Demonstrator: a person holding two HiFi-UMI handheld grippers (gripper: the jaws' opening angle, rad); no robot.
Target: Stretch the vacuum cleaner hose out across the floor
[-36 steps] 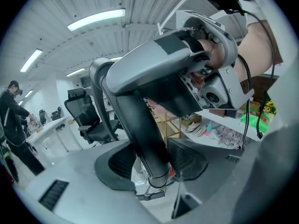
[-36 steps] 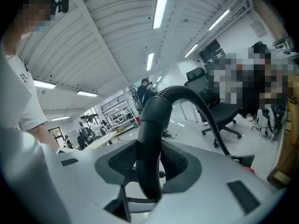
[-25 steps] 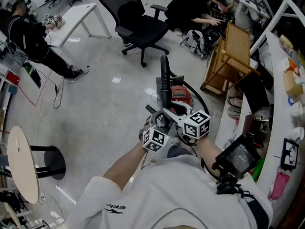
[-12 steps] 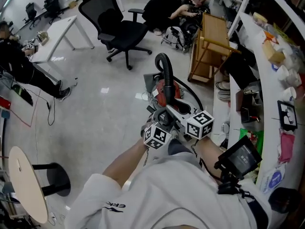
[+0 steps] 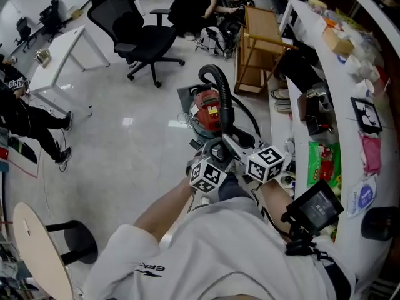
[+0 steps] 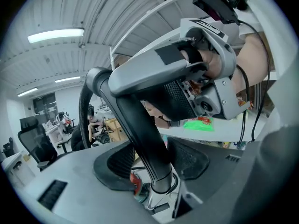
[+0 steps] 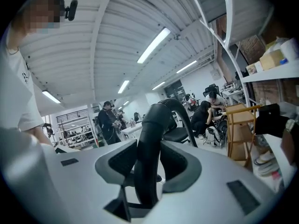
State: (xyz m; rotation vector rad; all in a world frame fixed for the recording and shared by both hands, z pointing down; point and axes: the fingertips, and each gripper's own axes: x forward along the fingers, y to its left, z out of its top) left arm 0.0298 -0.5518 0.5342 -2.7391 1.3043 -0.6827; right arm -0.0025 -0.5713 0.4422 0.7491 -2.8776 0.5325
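Observation:
A red vacuum cleaner [image 5: 208,108] stands on the glossy floor just beyond my hands. Its black hose [image 5: 215,80] arcs up over it and comes down into both grippers. My left gripper [image 5: 215,153] has the hose's stiff black tube [image 6: 140,125] between its jaws, which are opening; a gap shows beside the left pad [image 6: 117,164]. Just above it on the same tube sits my right gripper [image 5: 230,144]. In its own view my right gripper [image 7: 148,169] is shut on the hose [image 7: 153,129], with both pads against it.
A black office chair [image 5: 147,39] and a wooden rack [image 5: 259,42] stand beyond the vacuum. A long white counter [image 5: 340,99] with clutter runs down the right. A white desk [image 5: 65,49] is far left, a round table [image 5: 34,249] near left. People sit at the back.
The view has swung left to right, so the counter shows more and the vacuum sits closer under the hose arc. Both grippers stay on the hose; the left jaws look slightly wider.

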